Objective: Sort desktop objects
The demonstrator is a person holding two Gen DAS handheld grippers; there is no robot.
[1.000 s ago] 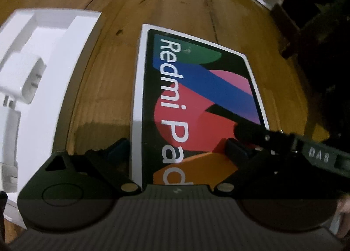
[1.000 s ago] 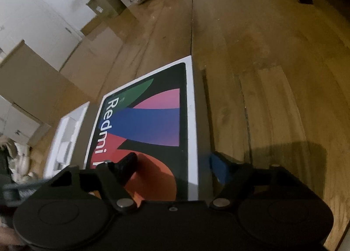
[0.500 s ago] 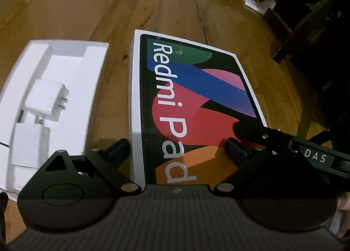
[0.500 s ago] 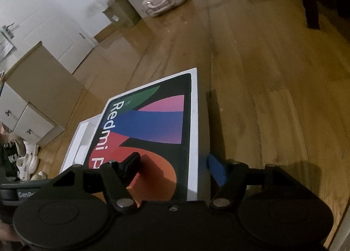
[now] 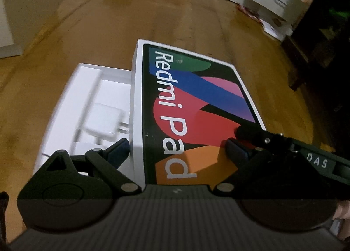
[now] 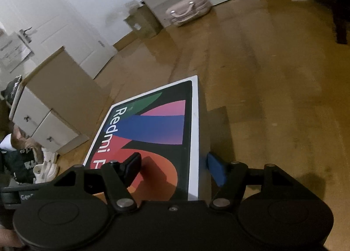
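Observation:
The Redmi Pad box lid (image 5: 196, 102), white-edged with a colourful printed top, hangs above the wooden floor between both grippers. My left gripper (image 5: 177, 145) straddles its left edge. The blue left finger (image 5: 118, 150) lies against the side wall and the other finger sits over the printed top. My right gripper (image 6: 172, 160) straddles the right edge of the lid (image 6: 157, 124), its blue finger (image 6: 215, 170) at the side wall and its black one on top. The lid's near end is hidden under the gripper bodies. A white inner tray (image 5: 72, 102) holding a white charger (image 5: 102, 122) lies on the floor, partly under the lid's left edge.
A pink suitcase (image 6: 188, 11) and a cardboard box (image 6: 142, 21) stand by the far wall. A white drawer unit (image 6: 43, 106) and white sneakers (image 6: 47, 165) are at the left. Dark furniture (image 5: 317, 32) stands at the right, with bare wooden floor (image 6: 273, 98) ahead.
The lid has risen with both grippers, and the floor has dropped away. A gap separated lid and tray; now the lid overlaps the tray's right edge. The right jaws narrowed slightly.

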